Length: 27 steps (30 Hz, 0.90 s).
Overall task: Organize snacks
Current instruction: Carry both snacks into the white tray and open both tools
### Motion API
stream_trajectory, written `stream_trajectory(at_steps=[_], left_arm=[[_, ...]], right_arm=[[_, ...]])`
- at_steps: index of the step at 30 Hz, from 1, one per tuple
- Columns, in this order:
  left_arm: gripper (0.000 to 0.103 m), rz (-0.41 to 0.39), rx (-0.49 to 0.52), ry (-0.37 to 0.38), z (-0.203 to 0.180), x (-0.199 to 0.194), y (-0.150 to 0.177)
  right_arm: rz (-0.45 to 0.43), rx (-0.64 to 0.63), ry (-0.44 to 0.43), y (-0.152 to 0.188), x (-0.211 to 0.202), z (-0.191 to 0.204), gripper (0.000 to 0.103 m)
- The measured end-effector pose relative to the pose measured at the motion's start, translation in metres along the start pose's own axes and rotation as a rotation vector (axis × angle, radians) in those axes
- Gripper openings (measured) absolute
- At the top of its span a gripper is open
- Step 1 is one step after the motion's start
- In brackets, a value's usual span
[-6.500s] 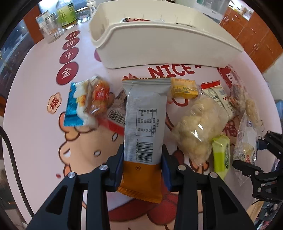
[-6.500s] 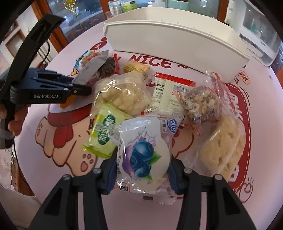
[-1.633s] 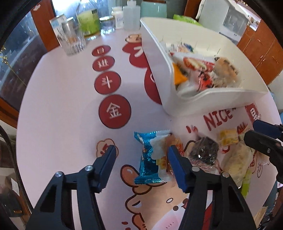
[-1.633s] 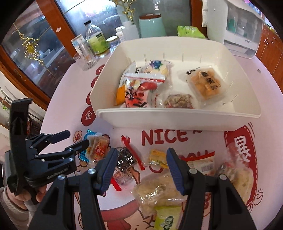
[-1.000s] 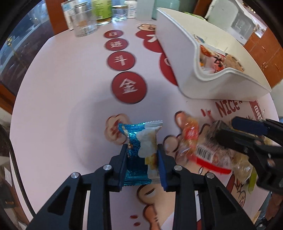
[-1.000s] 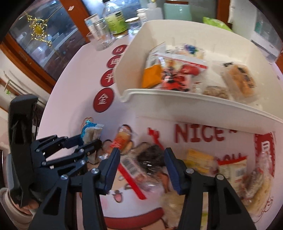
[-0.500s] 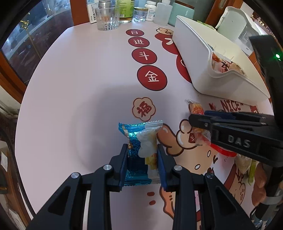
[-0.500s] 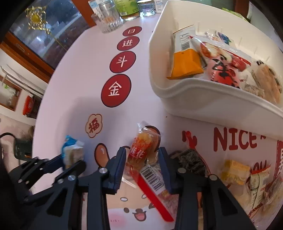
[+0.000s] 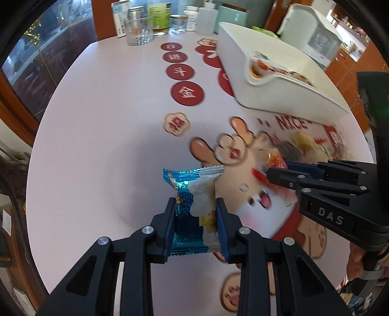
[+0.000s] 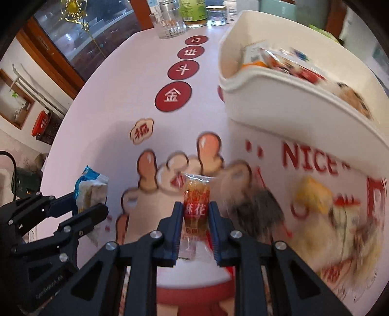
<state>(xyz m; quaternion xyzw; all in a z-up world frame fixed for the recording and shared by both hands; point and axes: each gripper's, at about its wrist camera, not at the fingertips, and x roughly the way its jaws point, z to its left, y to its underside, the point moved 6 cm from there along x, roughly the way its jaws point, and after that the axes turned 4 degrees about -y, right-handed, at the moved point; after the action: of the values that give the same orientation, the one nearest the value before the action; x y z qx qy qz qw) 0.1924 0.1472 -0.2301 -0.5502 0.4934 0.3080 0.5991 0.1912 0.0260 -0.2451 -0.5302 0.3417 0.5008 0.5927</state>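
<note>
My left gripper [image 9: 195, 206] is shut on a blue and white snack packet [image 9: 192, 189], held a little above the pink table mat. The same packet [image 10: 91, 189] shows at the left of the right wrist view, between the left gripper's fingers [image 10: 80, 209]. My right gripper [image 10: 195, 211] is shut on a small clear packet of orange-brown twists with a red label [image 10: 196, 201]. In the left wrist view the right gripper [image 9: 277, 171] reaches in from the right with that packet [image 9: 273, 158] at its tip. The white bin [image 10: 291, 107] with several snacks inside stands at the upper right.
Loose snacks lie blurred on the mat at right: a dark packet [image 10: 262, 204], a yellow one [image 10: 313, 194] and pale puffed ones [image 10: 335, 233]. A glass [image 9: 138, 31], jars and bottles [image 9: 158, 17] line the far table edge. Red round characters [image 9: 187, 93] mark the mat.
My right gripper closed on the orange twist packet and lifted it off the mat. My left gripper, still holding the blue packet, drifted sideways away from the bin.
</note>
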Motion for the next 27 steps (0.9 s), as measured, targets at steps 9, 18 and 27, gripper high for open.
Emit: stream_trajectory(at_steps=[9, 18, 27], left_arm=[[0.029, -0.025, 0.022, 0.059, -0.046, -0.035, 0.008], [0.029, -0.119, 0.048, 0.037, -0.115, -0.075, -0.047], [0.029, -0.273, 0.079, -0.072, -0.185, -0.108, -0.161]], right_arm=[[-0.112, 0.086, -0.014, 0.035, -0.070, -0.025, 0.021], [-0.274, 0.153, -0.032, 0.006, -0.136, -0.086, 0.021], [-0.438, 0.152, -0.025, -0.068, -0.208, -0.159, 0.021]])
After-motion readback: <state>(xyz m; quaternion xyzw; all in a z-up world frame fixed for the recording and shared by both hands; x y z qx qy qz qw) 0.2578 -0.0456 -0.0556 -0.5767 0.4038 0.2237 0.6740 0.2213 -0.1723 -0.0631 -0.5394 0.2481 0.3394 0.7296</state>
